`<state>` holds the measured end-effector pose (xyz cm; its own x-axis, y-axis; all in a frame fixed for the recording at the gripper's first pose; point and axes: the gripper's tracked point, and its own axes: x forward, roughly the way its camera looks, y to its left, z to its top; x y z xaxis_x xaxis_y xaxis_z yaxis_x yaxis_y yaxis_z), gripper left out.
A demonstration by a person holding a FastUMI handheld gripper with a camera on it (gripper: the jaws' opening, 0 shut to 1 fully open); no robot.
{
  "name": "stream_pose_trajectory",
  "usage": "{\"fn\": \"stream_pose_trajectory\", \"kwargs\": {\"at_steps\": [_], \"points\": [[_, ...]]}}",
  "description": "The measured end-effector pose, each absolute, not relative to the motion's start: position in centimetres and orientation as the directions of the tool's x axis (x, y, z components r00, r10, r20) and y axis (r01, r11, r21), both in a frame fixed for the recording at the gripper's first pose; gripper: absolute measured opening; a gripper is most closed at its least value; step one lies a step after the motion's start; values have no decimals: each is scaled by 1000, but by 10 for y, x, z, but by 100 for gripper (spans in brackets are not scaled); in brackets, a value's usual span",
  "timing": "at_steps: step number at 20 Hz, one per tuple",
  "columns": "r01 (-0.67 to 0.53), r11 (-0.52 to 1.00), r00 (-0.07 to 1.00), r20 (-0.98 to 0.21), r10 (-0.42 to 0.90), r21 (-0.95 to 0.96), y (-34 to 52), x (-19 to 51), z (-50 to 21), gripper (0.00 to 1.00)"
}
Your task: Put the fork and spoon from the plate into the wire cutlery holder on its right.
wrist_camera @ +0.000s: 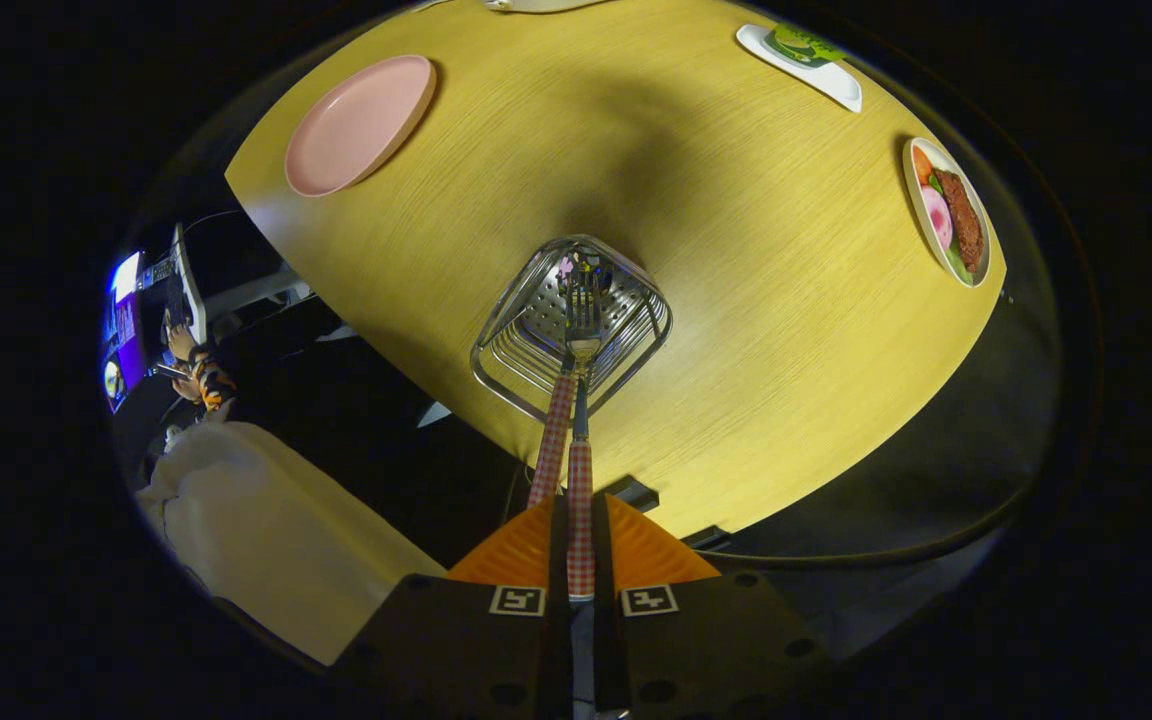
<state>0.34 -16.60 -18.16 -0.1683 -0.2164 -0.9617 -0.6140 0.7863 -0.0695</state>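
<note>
I look down on the wire cutlery holder, which stands on the wooden table just ahead of my fingers. My gripper is shut on the red-checked handle of the fork. The fork hangs straight down, its tines inside the holder. A second red-checked handle, the spoon's, leans out of the holder beside the fork; its bowl is hidden in the basket. The pink plate lies empty beyond the holder to the left.
A plate of food sits far to the right, with a white tray holding something green beyond it. The table's near edge runs just under the holder. A person's hand and a white cloth are off the table, left.
</note>
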Motion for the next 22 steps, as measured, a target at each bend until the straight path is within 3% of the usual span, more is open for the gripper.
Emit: {"fn": "stream_pose_trajectory", "kwargs": {"at_steps": [6, 8, 13, 16, 17, 18, 22], "points": [[-610, 790, -160, -967, -196, -59, -141, 12, -184, 15], [-605, 794, -137, -976, -170, -53, -138, 16, -184, 23], [-568, 823, -70, -995, -67, -15, -120, 18, -169, 77], [-545, 838, 24, -1000, 11, -4, -108, 23, -157, 84], [-541, 841, 69, -997, 43, -1, -102, 25, -151, 95], [-534, 846, 128, -989, 76, -4, -97, 29, -146, 99], [-469, 883, 395, -901, 180, -29, -80, 43, -114, 98]]}}
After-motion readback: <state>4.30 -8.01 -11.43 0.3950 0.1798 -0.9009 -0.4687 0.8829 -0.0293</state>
